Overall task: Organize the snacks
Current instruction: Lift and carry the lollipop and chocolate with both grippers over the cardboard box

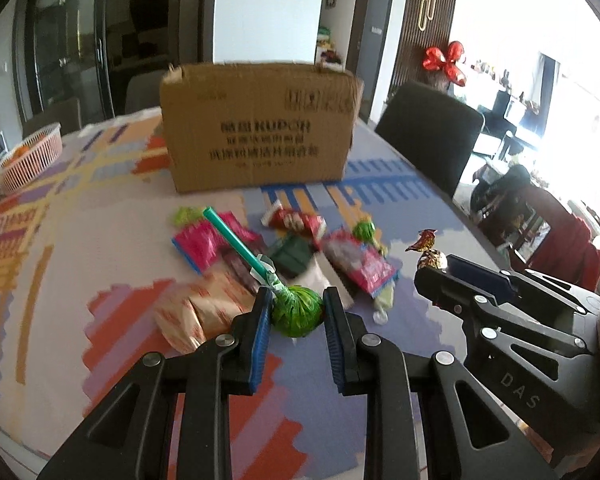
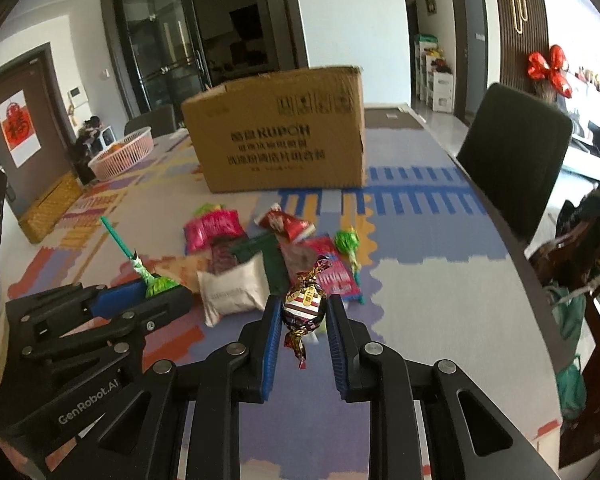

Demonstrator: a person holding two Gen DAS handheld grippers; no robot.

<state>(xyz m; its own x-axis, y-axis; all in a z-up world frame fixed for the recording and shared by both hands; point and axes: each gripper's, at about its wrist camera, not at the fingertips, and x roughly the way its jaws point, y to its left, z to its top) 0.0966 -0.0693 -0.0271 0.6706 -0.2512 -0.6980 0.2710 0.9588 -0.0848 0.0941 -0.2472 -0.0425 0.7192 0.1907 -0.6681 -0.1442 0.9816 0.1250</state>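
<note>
My left gripper point(image 1: 296, 308) is shut on a green-wrapped lollipop point(image 1: 297, 311) with a teal stick, held above the table. My right gripper point(image 2: 303, 312) is shut on a foil-wrapped round candy point(image 2: 303, 307), also lifted. Each gripper shows in the other view: the right one point(image 1: 432, 268) with its candy point(image 1: 431, 258), the left one point(image 2: 156, 292) with its lollipop point(image 2: 158, 282). A pile of snack packets point(image 1: 292, 248) lies on the table ahead, also in the right wrist view point(image 2: 268, 256). An open cardboard box point(image 1: 258, 128) stands behind the pile.
A pink basket point(image 1: 30, 156) sits at the table's far left. A dark chair point(image 1: 432, 132) stands at the right table edge point(image 2: 500, 224). A second green lollipop point(image 2: 347, 242) lies right of the pile. The patterned tablecloth point(image 1: 80, 240) covers the table.
</note>
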